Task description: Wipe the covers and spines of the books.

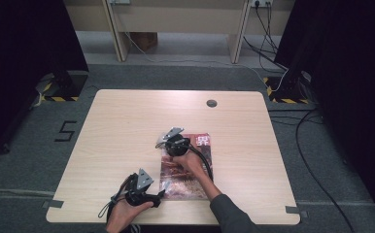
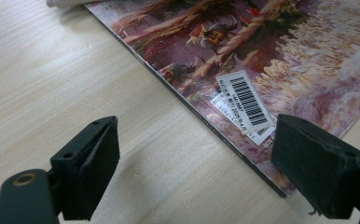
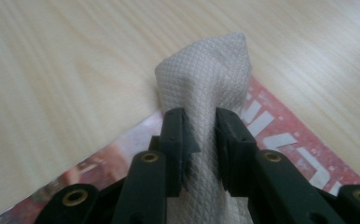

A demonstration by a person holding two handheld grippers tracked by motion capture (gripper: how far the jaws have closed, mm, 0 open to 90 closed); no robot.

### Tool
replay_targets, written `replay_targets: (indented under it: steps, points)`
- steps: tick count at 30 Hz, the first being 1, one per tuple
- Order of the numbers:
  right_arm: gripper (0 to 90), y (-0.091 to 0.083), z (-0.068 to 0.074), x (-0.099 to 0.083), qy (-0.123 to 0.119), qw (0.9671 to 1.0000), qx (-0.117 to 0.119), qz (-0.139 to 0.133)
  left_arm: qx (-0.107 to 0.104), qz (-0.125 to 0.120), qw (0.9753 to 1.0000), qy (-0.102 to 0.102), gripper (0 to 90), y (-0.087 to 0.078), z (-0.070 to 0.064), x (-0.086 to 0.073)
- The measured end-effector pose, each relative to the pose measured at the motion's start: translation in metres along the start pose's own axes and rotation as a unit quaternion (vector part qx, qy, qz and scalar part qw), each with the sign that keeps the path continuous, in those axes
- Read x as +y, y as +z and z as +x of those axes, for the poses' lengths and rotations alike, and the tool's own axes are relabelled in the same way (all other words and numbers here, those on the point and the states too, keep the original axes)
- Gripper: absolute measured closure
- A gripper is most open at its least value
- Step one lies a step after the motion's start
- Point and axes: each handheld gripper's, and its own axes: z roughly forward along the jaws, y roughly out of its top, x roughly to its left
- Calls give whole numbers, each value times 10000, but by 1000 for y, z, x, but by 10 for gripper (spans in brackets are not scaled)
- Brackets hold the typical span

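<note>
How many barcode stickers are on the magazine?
2: one barcode sticker on the magazine near its corner, another sticker partly tucked under it. More may be hidden.

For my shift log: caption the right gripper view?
Right gripper pinches a folded white tissue over the magazine's corner.

The table (image 1: 127, 126) is wide and bare on its left side and at the far end, so a hand could slide there easily. The magazine (image 1: 190, 167) lies flat near the front, a low bump in the way. Both grippers sit by it, the left gripper (image 1: 139, 187) at its near corner and the right gripper (image 1: 175, 141) at its far corner, crowding that spot.
</note>
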Motion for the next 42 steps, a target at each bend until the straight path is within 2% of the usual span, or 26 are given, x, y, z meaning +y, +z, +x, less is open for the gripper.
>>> replay_targets:
  steps: [11, 12, 14, 17, 20, 22, 26, 29, 30, 36, 37, 39, 40, 42]
  points:
    - [739, -19, 22, -16, -234, 9986, 480, -56, 0, -27, 10000, 20, 143, 0, 0, 0]
    - [739, -21, 24, -18, -315, 9980, 545, -69, -17, -10, 10000, 20, 143, 0, 0, 0]
    - [739, -25, 28, -22, -331, 9974, 629, -80, -25, 19, 10000, 24, 143, -1, 0, 0]
    - [738, -33, 34, -30, -370, 9964, 758, -128, -9, 57, 9999, 131, 147, -3, -1, 0]
    - [737, -41, 41, -40, -377, 9952, 874, -215, -78, 85, 9999, 61, 149, -4, 1, 0]
    - [737, -48, 45, -44, -427, 9942, 970, -165, -97, 70, 9999, 95, 152, -4, 2, 0]
    - [736, -58, 51, -55, -536, 9935, 985, -197, -180, 44, 9998, 120, 161, -7, 1, -1]
    - [736, -64, 46, -62, -468, 9939, 983, -179, -199, 58, 9996, 177, 161, -9, 0, -2]
    - [737, -66, 44, -64, -380, 9941, 997, -171, -205, 65, 9996, 173, 161, -9, 0, -2]
    - [739, -76, 20, -81, -9, 9967, 792, -203, -222, 44, 9996, 153, 161, -11, 0, -3]
    - [739, -78, 16, -84, 48, 9971, 729, -197, -253, 62, 9996, 146, 161, -12, 0, -3]
    - [738, -83, 8, -90, 147, 9980, 583, -167, -481, 34, 9988, -57, 162, -13, 0, -4]
    - [738, -85, 5, -93, 217, 9983, 505, -176, -529, 30, 9985, -112, 164, -13, 0, -4]
    - [737, -89, -2, -99, 340, 9985, 398, -169, -482, 43, 9988, -19, 175, -13, -1, -5]
